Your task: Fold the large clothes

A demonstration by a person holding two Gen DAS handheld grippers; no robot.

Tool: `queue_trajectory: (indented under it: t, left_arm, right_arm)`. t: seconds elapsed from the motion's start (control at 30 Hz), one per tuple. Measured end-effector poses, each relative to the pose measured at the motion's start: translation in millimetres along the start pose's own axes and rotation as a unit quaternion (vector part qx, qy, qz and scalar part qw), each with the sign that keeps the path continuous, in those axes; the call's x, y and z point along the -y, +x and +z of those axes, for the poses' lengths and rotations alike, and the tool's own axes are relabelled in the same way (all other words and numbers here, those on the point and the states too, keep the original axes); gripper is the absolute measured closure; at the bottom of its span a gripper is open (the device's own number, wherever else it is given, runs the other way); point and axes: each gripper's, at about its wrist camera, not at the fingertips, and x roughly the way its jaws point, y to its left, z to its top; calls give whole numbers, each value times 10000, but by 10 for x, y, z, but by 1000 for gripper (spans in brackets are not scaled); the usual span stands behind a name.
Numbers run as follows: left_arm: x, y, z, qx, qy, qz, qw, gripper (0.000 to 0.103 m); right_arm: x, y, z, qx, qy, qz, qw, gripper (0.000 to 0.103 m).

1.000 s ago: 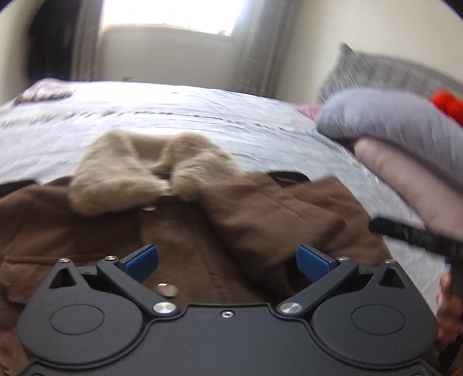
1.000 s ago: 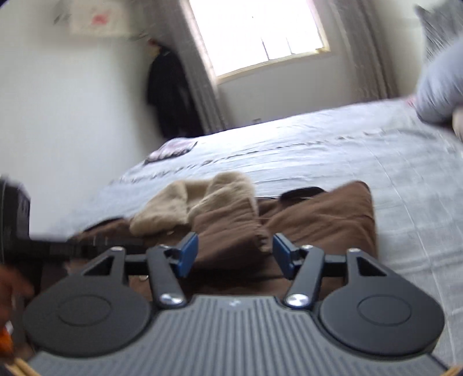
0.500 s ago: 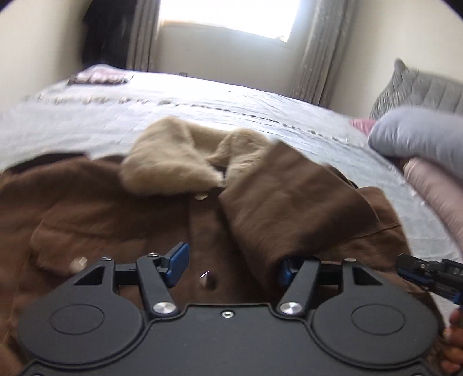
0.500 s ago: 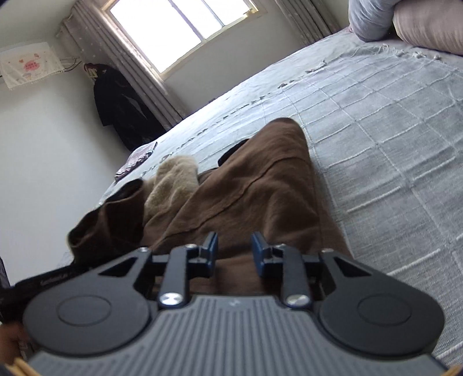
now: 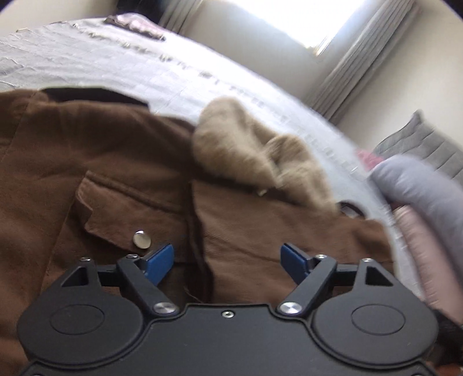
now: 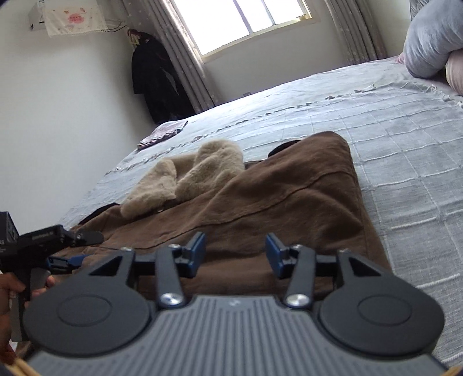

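One brown coat (image 6: pixel 289 202) lies on the bed (image 6: pixel 405 144), straight ahead of both tongs, its tan fur collar (image 6: pixel 191 173) at the far end. In the right wrist view a sleeve or side panel is folded in over the body, its seam running across just beyond the fingertips.

Compared with half a second ago, both tongs have opened. The left tongs (image 5: pixel 227 259) then had its blue pads closer together, one of them at the edge of the folded flap; now they are spread wide with only coat cloth showing between and beyond them, nothing pinched. The view has also tilted and swung, so the chest pocket flap with its one metal snap (image 5: pixel 141 239) now sits just beyond the left fingertip, and the picture is blurred. The right tongs (image 6: pixel 235 254) was nearly closed over the brown cloth; now its pads stand apart, hovering over the near edge of the coat and holding nothing. Whether either touches the cloth cannot be told.

In the right wrist view the left tongs shows at the far left edge, gripped by a hand (image 6: pixel 11 286), low beside the coat.

Farther out: two pillows (image 6: pixel 431 40), one grey on one pink, far right of the tongs; one small folded cloth (image 6: pixel 163 133) at the bed's far corner; one dark garment (image 6: pixel 156 78) hanging beside the curtain (image 6: pixel 185 57); one window (image 6: pixel 251 23).
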Motion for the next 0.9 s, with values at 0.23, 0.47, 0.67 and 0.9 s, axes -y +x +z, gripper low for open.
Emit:
queue_trajectory:
  t: [0.23, 0.47, 0.67, 0.9]
  left_arm:
    - [340, -338, -178, 1316, 823, 695, 9854, 92]
    - [401, -314, -344, 1527, 1314, 1691, 9648, 41]
    - [698, -258, -412, 1306, 2143, 270, 9676, 31]
    - [682, 138, -705, 543, 2803, 160, 9582, 29]
  right_arm:
    - [442, -316, 69, 1000, 858, -769, 9883, 46]
    - [360, -245, 61, 979, 455, -1237, 9864, 59]
    - [34, 29, -8, 465, -447, -1304, 9894, 64]
    - [305, 239, -141, -56, -80, -1348, 9908, 74]
